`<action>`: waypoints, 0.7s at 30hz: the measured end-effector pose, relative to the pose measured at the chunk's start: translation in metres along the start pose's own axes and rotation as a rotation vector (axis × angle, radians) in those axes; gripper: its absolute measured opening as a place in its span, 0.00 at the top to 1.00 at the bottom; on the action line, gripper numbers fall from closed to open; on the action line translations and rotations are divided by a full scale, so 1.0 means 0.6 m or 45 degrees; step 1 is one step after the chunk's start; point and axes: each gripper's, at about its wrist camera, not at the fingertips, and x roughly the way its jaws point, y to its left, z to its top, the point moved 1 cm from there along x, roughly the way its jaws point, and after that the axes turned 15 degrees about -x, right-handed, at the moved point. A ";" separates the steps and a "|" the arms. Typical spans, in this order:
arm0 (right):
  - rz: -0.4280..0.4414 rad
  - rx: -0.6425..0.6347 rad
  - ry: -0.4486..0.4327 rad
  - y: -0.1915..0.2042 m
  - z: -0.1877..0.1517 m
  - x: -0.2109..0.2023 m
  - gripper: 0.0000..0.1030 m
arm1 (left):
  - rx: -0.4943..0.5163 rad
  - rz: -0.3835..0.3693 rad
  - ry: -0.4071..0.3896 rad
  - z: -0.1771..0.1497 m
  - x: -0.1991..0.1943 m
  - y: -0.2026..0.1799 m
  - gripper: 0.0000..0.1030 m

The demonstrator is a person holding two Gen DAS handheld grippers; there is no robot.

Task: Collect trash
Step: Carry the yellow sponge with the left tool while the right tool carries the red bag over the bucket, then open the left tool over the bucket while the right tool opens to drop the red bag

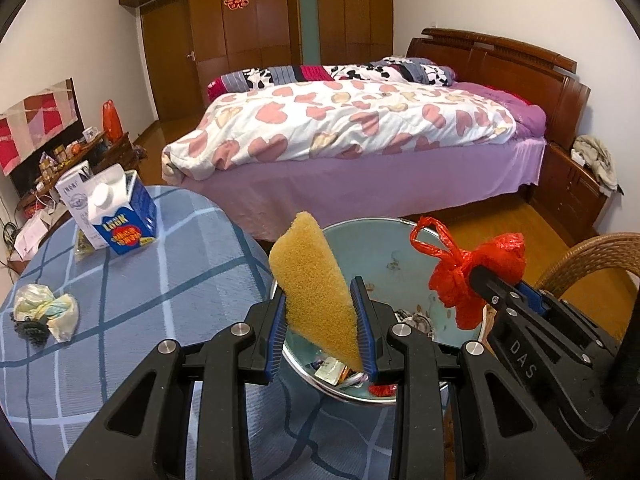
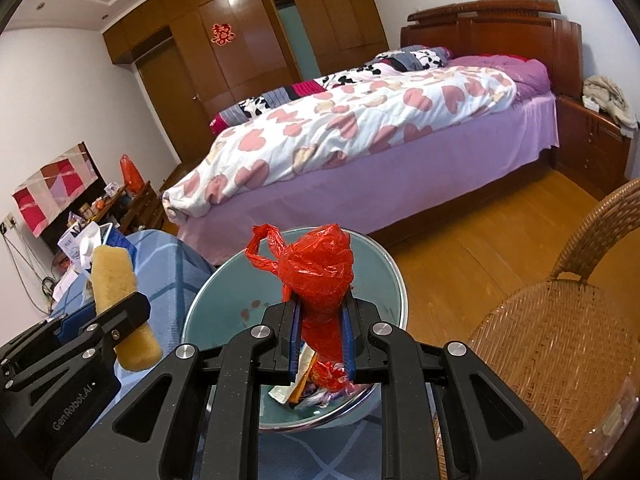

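My left gripper point(image 1: 320, 320) is shut on a yellow sponge point(image 1: 312, 280) and holds it above the near rim of a teal metal bowl point(image 1: 372, 248). My right gripper point(image 2: 322, 328) is shut on a crumpled red plastic bag point(image 2: 320, 268) over the same bowl point(image 2: 224, 300). Wrappers and scraps point(image 1: 340, 374) lie in the bowl's bottom; they also show in the right wrist view point(image 2: 308, 392). The right gripper with the bag point(image 1: 476, 276) shows at the right of the left wrist view. The left gripper with the sponge point(image 2: 116, 284) shows at the left of the right wrist view.
On the blue checked tablecloth point(image 1: 160, 300) stand a blue-white milk carton point(image 1: 120, 216) and a second carton point(image 1: 74, 196). A crumpled wrapper point(image 1: 48, 312) lies at the left. A wicker chair point(image 2: 560, 340) stands right, a bed point(image 1: 360, 140) beyond.
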 end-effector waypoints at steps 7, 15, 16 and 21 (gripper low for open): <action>0.012 0.010 0.066 -0.007 -0.004 0.034 0.83 | -0.017 -0.008 0.056 -0.003 0.038 -0.001 0.70; 0.059 0.039 0.117 -0.009 -0.010 0.061 0.79 | -0.040 -0.001 0.113 -0.008 0.070 0.004 0.70; 0.063 0.043 0.116 -0.010 -0.010 0.062 0.76 | -0.041 0.000 0.118 -0.009 0.074 0.003 0.70; 0.060 0.054 0.098 -0.013 -0.008 0.058 0.65 | -0.040 0.006 0.129 -0.009 0.082 0.001 0.64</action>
